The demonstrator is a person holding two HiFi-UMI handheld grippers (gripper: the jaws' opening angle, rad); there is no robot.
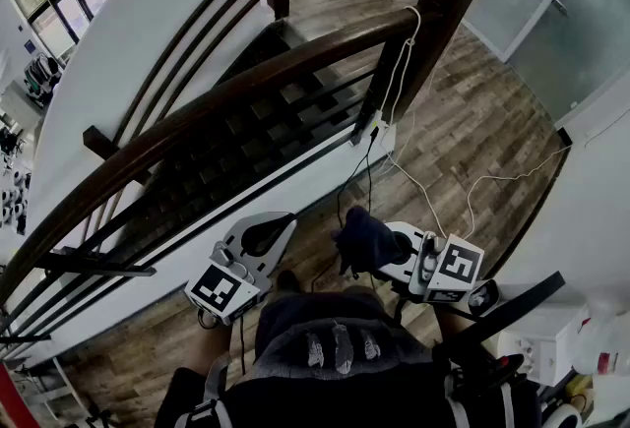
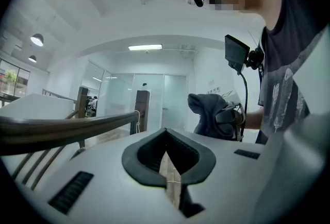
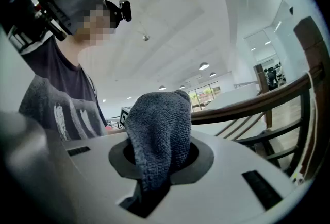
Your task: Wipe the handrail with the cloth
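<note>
Cloth: a dark grey knitted cloth (image 3: 157,135) is bunched up and stands out of the right gripper's jaws. In the head view it is a dark lump (image 1: 364,237) above the wooden floor (image 1: 472,121), on the person's side of the stairs and apart from the handrail.
Right gripper: the right gripper (image 3: 161,155) has its jaws clamped on the cloth, whose lower end fills the slot between them.
Left gripper: the left gripper (image 2: 166,138) has its jaws pressed together with nothing between them. It is held beside the right gripper, and the two are apart.
Handrail: a dark curved wooden handrail (image 1: 246,87) runs from lower left up to a dark newel post (image 1: 443,3). Neither gripper touches it.
Cable: a white cable (image 1: 404,62) hangs from the top of the rail by the post and trails across the floor.
</note>
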